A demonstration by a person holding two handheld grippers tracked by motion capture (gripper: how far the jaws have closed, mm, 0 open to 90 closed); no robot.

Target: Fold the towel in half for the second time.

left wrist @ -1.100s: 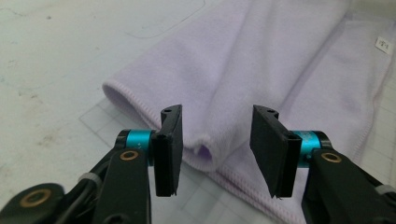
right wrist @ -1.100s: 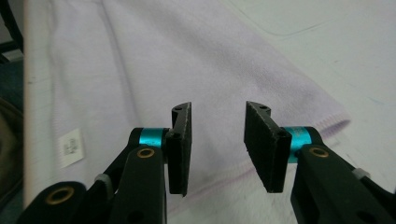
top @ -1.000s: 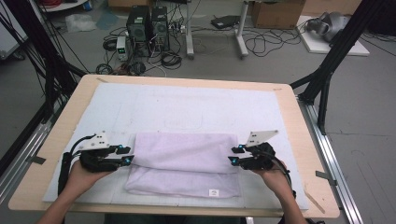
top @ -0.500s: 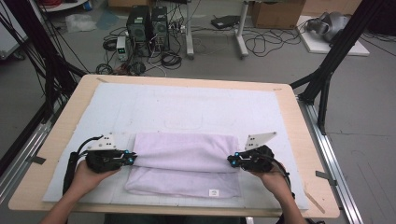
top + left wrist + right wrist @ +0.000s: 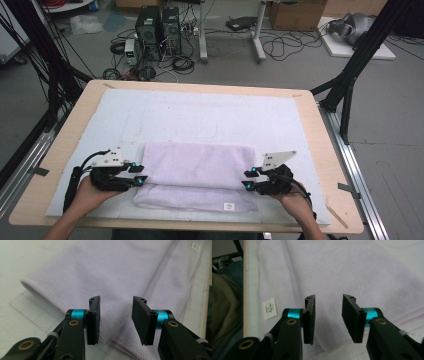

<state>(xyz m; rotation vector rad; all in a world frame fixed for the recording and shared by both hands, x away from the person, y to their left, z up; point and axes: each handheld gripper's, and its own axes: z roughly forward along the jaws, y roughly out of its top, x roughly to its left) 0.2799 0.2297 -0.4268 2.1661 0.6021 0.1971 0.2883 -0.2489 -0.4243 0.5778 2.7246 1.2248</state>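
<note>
A folded lilac towel (image 5: 197,175) lies on the white mat (image 5: 210,117) that covers the wooden desk (image 5: 312,130), near the person's edge, folded so that an upper layer sits a little back from the lower one.

The left gripper (image 5: 139,174) sits at the towel's left end and the right gripper (image 5: 248,179) at its right end, each held in a hand and pointing inward at the cloth. Both sets of jaws have just been opening. In the left gripper view the left gripper (image 5: 115,316) has its jaws apart over the towel's stitched hem, pinching nothing. In the right gripper view the right gripper (image 5: 328,315) also stands with jaws parted above the cloth, gripping nothing.

A small white label (image 5: 270,308) is sewn near the towel's front edge, close to the right-hand corner (image 5: 229,205). It carries a short line of dark script, too small and blurred to read.
</note>
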